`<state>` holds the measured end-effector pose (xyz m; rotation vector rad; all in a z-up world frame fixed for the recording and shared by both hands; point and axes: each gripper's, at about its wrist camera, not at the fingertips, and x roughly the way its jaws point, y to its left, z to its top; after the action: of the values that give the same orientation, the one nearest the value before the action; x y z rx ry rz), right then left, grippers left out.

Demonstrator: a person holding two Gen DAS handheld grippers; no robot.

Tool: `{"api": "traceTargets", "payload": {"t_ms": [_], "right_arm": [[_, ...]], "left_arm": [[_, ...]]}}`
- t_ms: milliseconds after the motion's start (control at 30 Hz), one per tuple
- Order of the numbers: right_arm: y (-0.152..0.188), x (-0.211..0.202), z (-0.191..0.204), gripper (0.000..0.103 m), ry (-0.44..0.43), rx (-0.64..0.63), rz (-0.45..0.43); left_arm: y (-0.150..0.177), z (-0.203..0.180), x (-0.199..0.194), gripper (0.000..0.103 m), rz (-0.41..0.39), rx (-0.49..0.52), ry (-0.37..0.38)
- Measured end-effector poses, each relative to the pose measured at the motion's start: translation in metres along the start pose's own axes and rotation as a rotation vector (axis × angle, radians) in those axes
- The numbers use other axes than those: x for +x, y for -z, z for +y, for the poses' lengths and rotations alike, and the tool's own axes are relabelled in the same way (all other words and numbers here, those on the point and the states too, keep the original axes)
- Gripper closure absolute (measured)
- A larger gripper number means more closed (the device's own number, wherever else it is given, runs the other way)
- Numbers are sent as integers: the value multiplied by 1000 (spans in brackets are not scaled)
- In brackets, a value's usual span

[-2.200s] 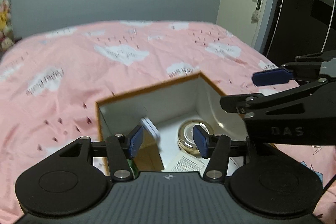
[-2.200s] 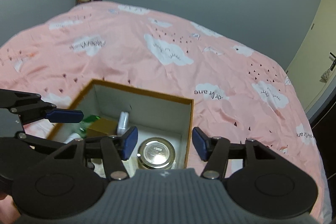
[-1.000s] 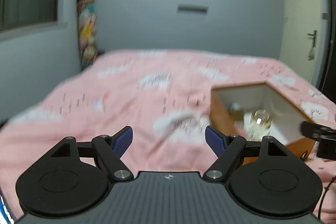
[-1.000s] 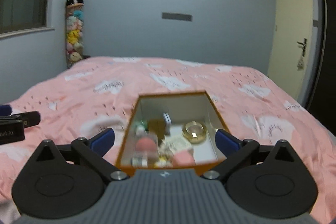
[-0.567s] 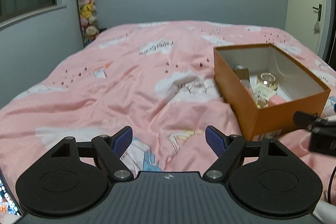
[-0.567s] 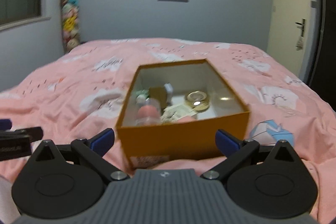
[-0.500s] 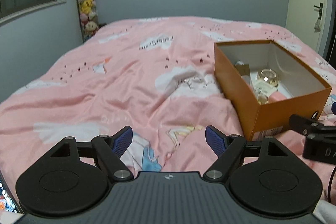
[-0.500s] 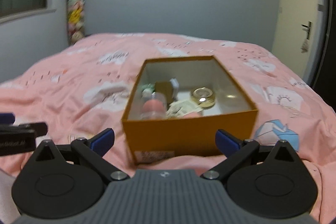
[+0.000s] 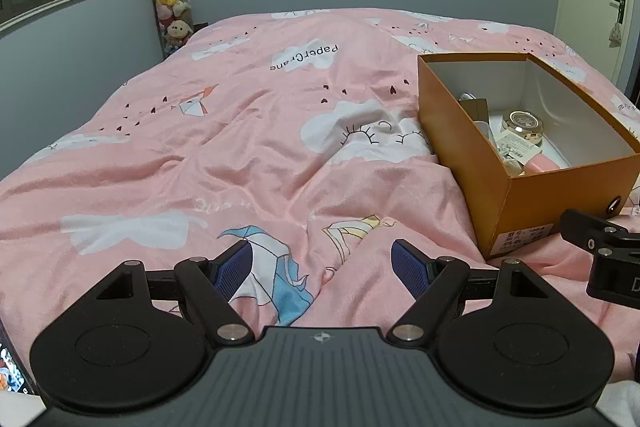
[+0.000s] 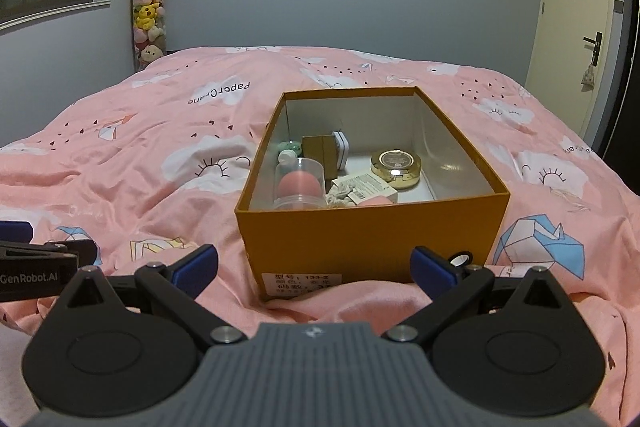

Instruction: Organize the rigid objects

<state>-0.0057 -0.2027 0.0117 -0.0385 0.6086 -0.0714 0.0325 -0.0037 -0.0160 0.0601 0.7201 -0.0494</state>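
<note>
So both the left gripper (image 9: 322,273) and right gripper (image 10: 314,267) had jaws spread wide, gripping nothing. Just past the right one, the orange box (image 10: 372,239) sat on the pink duvet (image 9: 240,147), with a gold jar (image 10: 396,163) and pink sponge case (image 10: 299,183) inside.

A bed (image 10: 168,131) under a rumpled pink duvet (image 9: 240,147) printed with white clouds and paper cranes carries one thing directly — an open orange box (image 10: 372,239), right of centre, its near wall pressed into a fold, apparently sitting level.
</note>
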Motion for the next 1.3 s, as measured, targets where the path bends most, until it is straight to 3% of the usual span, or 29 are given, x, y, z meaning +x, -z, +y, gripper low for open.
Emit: {"api": "traceTargets", "payload": {"t_ms": [1300], "right_arm": [[0,2,2,3,-8,-2,-3]], "left_arm": [[-1,1,-2,10,-7,5,1]]}}
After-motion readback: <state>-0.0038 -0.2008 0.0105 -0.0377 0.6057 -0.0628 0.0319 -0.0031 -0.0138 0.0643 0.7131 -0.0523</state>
